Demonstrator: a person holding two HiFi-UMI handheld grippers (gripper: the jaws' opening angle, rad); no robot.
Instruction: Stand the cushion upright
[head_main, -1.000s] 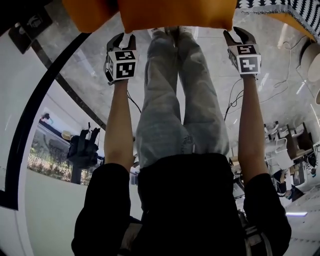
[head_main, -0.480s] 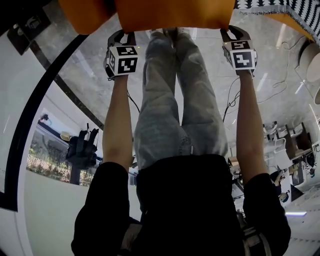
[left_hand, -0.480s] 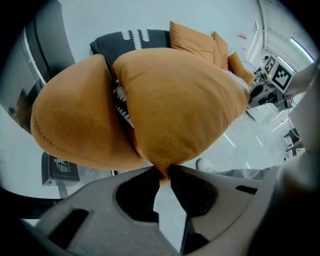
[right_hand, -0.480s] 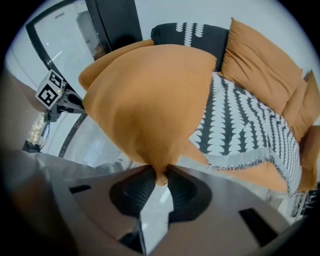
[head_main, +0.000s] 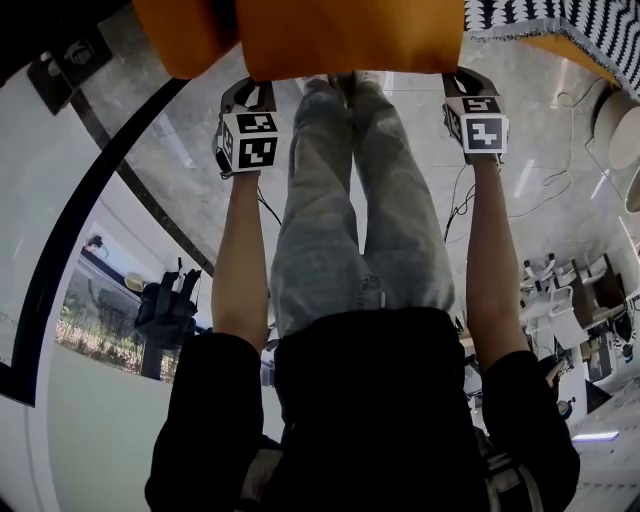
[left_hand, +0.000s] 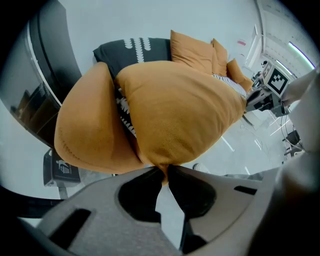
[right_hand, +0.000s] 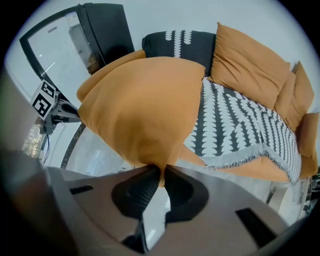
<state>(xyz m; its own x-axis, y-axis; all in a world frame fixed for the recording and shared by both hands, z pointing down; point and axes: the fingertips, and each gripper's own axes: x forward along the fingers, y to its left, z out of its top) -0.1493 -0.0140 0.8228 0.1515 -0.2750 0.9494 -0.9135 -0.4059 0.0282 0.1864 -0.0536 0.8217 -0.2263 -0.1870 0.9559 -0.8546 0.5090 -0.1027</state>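
An orange cushion (head_main: 350, 35) fills the top of the head view, above the person's legs. My left gripper (head_main: 250, 90) is at its lower left corner and my right gripper (head_main: 462, 78) at its lower right corner. In the left gripper view the jaws are closing, and my left gripper (left_hand: 164, 172) pinches a corner of the cushion (left_hand: 175, 110). In the right gripper view the jaws are closing too, and my right gripper (right_hand: 162, 174) has the cushion's (right_hand: 145, 105) other corner nipped between its pads. The cushion's top edge is cut off in the head view.
A second orange cushion (left_hand: 85, 130) leans beside the held one. Behind lies a sofa with a black-and-white patterned throw (right_hand: 240, 125) and more orange cushions (right_hand: 250, 65). A dark cabinet (right_hand: 105, 25) stands at the left. The person's legs (head_main: 360, 200) and floor cables (head_main: 540, 190) are below.
Both grippers have gone from wide open to pinched on the cushion's lower corners. Both have shifted slightly toward the top of the head view, and the cushion's lower edge has lifted with them.
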